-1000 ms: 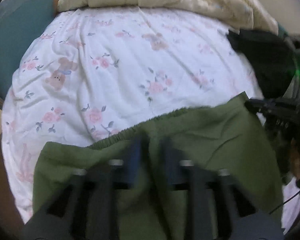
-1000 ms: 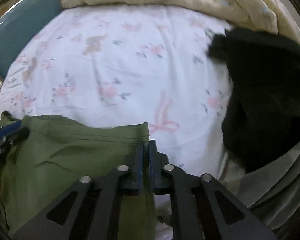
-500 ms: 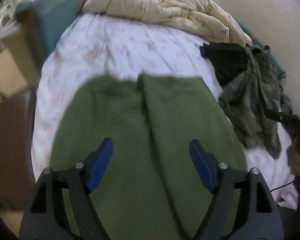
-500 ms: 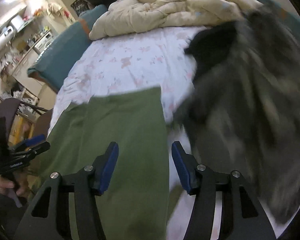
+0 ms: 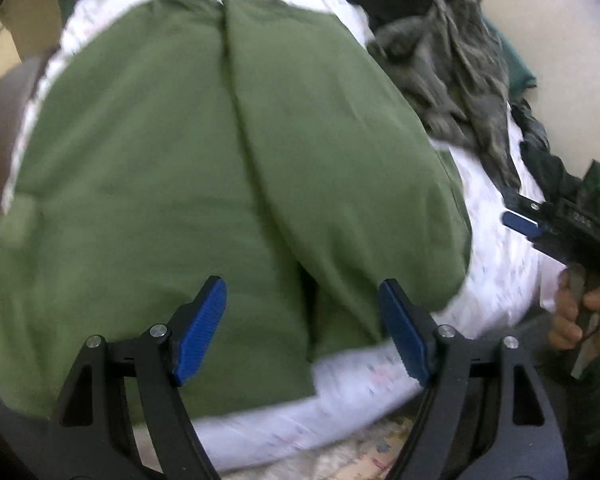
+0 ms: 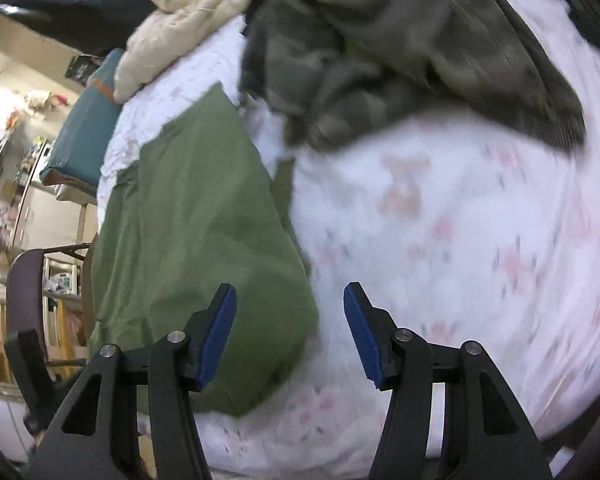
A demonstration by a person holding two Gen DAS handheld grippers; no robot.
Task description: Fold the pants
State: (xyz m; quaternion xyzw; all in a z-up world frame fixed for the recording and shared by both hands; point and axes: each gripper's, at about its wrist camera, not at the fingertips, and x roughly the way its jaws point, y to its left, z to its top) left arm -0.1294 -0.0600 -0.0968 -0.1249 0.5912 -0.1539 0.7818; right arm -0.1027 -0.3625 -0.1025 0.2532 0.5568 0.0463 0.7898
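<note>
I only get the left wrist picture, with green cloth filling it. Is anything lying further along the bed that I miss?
Observer: Yes, the right wrist view shows a long bare stretch of flowered sheet beside the green pants.
Operator: And that other tool at my right edge, is it gripping something?
Observer: No, the right gripper is open, with nothing between its blue pads.
Operator: What is past the bed?
Observer: A cluttered room with a dark chair beside the bed.
</note>
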